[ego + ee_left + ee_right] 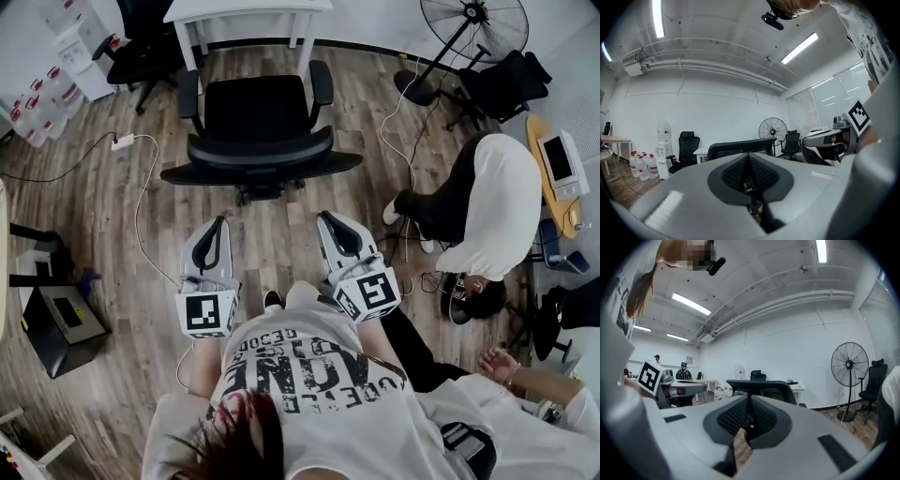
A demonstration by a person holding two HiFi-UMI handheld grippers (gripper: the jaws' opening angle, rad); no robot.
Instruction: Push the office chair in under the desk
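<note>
**Office floor: chair stood out from the desk, both grippers shut**

Wooden floor (pixel 300 253) spread below you from wall to wall. At the far left, water bottles (pixel 42 98) stood against the wall, with a spare black chair (pixel 141 47) just beside them and a white cable (pixel 139 211) lying across the boards. Your left gripper (pixel 222 221) pointed at the office chair (pixel 258 127), its jaws pressed together with nothing between them. That chair stood in front of you with its backrest toward you and its seat facing the white desk (pixel 248 11). It sat out on open floor, not under the desktop. A strip of floor showed between the backrest and both gripper tips. Your right gripper (pixel 324 218) lay parallel to the left one, its jaws likewise closed and empty. Farther right, a standing fan (pixel 473 23) stood near the wall, and a person in a white top (pixel 492 211) sat bent over beside more black chairs.
</note>
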